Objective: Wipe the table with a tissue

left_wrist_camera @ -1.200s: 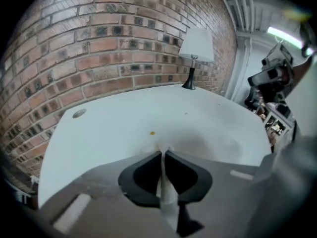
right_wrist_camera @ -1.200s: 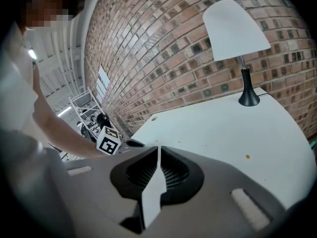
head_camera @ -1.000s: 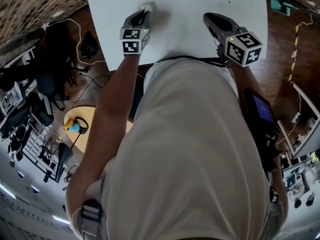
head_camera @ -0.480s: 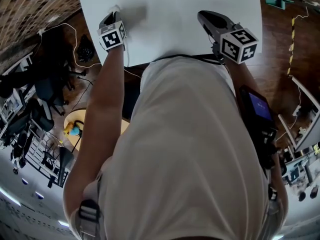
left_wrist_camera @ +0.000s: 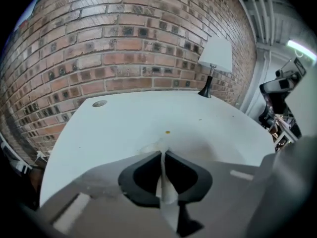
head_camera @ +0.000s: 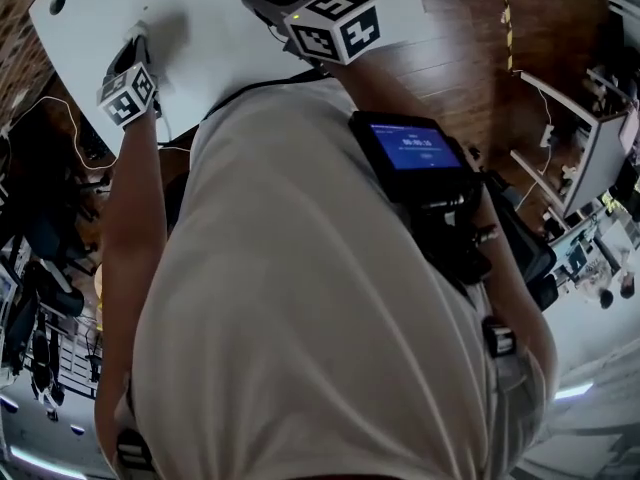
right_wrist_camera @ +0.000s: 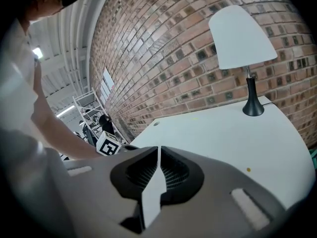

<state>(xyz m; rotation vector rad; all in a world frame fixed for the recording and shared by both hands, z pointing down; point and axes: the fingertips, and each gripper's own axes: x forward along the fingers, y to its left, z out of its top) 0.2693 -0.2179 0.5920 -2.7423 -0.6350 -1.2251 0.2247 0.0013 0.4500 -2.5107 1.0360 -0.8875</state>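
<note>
Tissue (left_wrist_camera: 168,192) clamped: left hand-held gripper (left_wrist_camera: 162,155), own view only | right hand-held gripper (right_wrist_camera: 158,151) closed, empty

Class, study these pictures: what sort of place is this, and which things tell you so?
Probably a lab or workshop: a bare brick wall, a white table with a lamp, and cluttered equipment around a wooden floor.

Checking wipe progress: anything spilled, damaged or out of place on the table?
Only tiny marks on the white table. A yellowish speck sits just ahead of the tissue pinched in the left gripper, and a second speck shows in the right gripper view. The lamp stands upright. Nothing looks damaged.
</note>
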